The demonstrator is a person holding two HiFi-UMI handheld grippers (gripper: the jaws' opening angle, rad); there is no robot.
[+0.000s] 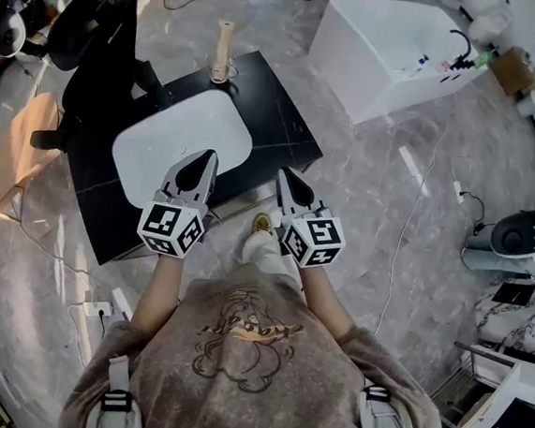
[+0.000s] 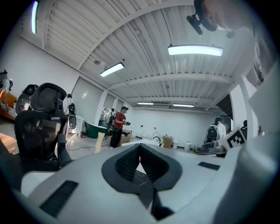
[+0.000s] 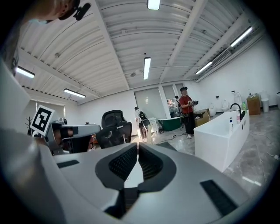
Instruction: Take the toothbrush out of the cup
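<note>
Two grippers: the left gripper [image 1: 207, 160] and the right gripper [image 1: 285, 175] are held side by side in front of the person, both pointing away from the body, near each other but apart.
Left gripper state: jaws pressed together at the tips in the left gripper view, with nothing between them.
Right gripper state: jaws closed tip to tip in the right gripper view, also empty.
Marker cubes: one sits at the back of each gripper, the left cube [image 1: 172, 229] and the right cube [image 1: 314, 241], just ahead of the person's forearms.
Counter: a black counter [image 1: 277, 115] stands on the grey marbled floor [image 1: 389, 220], set at an angle to the person; both gripper tips are over its near edge.
Basin: a white basin [image 1: 185, 139] is sunk in the counter, with the left gripper's tip over its near rim.
Cup: a pale beige cup [image 1: 220, 70] stands upright at the counter's far edge, beyond the basin and well apart from both grippers.
Toothbrush: the narrow beige piece rising from the cup is probably the toothbrush [image 1: 225, 37]; it is too small to be sure.
Bathtub: a white bathtub [image 1: 378, 40] sits on the floor to the right of the counter.
Chair: a black office chair [image 1: 100, 51] stands at the counter's left.
Background: a person in a red top [image 2: 119, 127] stands far off.
</note>
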